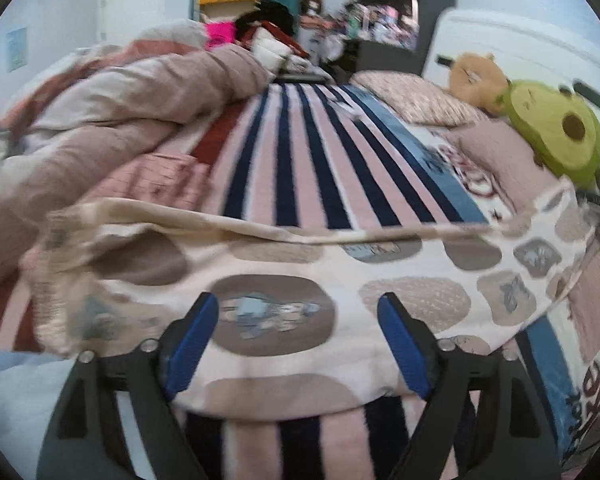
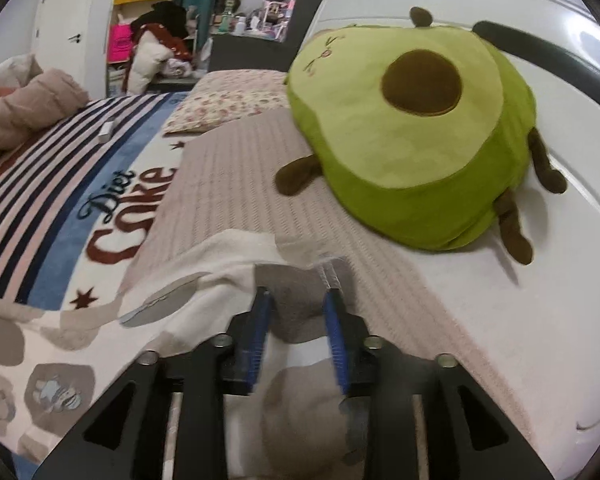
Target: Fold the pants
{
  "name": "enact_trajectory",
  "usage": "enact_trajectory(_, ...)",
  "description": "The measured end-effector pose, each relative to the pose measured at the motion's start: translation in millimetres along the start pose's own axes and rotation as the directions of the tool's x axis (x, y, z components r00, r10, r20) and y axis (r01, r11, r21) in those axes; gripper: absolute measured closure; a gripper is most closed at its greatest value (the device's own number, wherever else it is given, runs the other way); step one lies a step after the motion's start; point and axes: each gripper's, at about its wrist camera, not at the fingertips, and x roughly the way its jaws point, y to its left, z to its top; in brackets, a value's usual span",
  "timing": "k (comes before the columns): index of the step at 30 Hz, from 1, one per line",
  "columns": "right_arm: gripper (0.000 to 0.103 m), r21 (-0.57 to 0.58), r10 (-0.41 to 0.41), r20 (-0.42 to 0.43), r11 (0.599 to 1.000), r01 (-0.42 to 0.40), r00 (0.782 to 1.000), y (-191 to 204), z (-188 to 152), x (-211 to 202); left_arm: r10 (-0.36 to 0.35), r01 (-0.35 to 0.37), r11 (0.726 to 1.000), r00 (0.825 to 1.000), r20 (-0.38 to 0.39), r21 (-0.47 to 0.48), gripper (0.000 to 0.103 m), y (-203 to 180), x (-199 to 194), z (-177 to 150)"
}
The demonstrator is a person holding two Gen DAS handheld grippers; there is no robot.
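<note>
The patterned pants (image 1: 300, 280) lie spread across the striped blanket (image 1: 300, 152) on the bed, one end reaching the pink ribbed pillow (image 2: 236, 184) beneath the avocado plush (image 2: 412, 128). The left gripper (image 1: 298, 340) hangs over the pants with its jaws wide and nothing pinched. The right gripper (image 2: 298, 320) stands narrowly parted, pants fabric lying loose between its blue pads (image 2: 256, 340).

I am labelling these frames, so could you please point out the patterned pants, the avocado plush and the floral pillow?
patterned pants (image 1: 284, 364): left wrist view, cream cloth between the fingers.
avocado plush (image 2: 380, 132): right wrist view, pale green face.
floral pillow (image 2: 232, 100): right wrist view, top surface.
</note>
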Motion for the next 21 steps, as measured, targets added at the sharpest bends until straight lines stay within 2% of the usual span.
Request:
enact_trajectory(2,0.066,0.01,0.006,-0.01,1.0,-0.006,1.0,-4,2,4,0.029,-0.028,0.999,1.0,0.008,-0.019,0.023,12,-17,1)
enact_trajectory(5,0.065,0.054,0.028,0.007,0.998,-0.028,1.0,-6,0,-2,0.133,-0.133,0.991,0.991,0.013,-0.034,0.021,34,-39,3)
enact_trajectory(7,0.051,0.068,0.044,0.059,0.996,-0.048,0.997,-1,-7,-19,0.158,-0.157,0.984,0.987,-0.001,-0.082,0.016,52,-49,1)
enact_trajectory(8,0.049,0.071,0.054,0.078,0.996,-0.059,0.996,3,-10,-26,0.162,-0.163,0.981,0.987,-0.011,-0.108,0.016,60,-51,0)
enact_trajectory(12,0.048,0.062,0.19,0.142,0.978,-0.2,0.971,27,-30,-65,0.142,-0.153,0.965,0.988,-0.066,-0.212,0.016,93,-49,-10)
enact_trajectory(13,0.047,0.058,0.247,0.154,0.964,-0.258,0.957,36,-37,-77,0.148,-0.163,0.96,0.986,-0.083,-0.228,0.016,101,-46,-11)
enact_trajectory(16,0.046,0.022,0.337,0.147,0.939,-0.344,0.93,60,-53,-95,0.149,-0.178,0.957,0.979,-0.139,-0.229,0.016,123,-30,-9)
enact_trajectory(18,0.046,-0.017,0.38,0.128,0.924,-0.381,0.916,81,-64,-102,0.121,-0.173,0.949,0.972,-0.201,-0.265,0.016,144,-13,-6)
enact_trajectory(21,0.046,-0.047,0.428,0.095,0.904,-0.425,0.899,104,-79,-114,0.04,-0.131,0.94,0.959,-0.281,-0.314,0.016,169,12,-3)
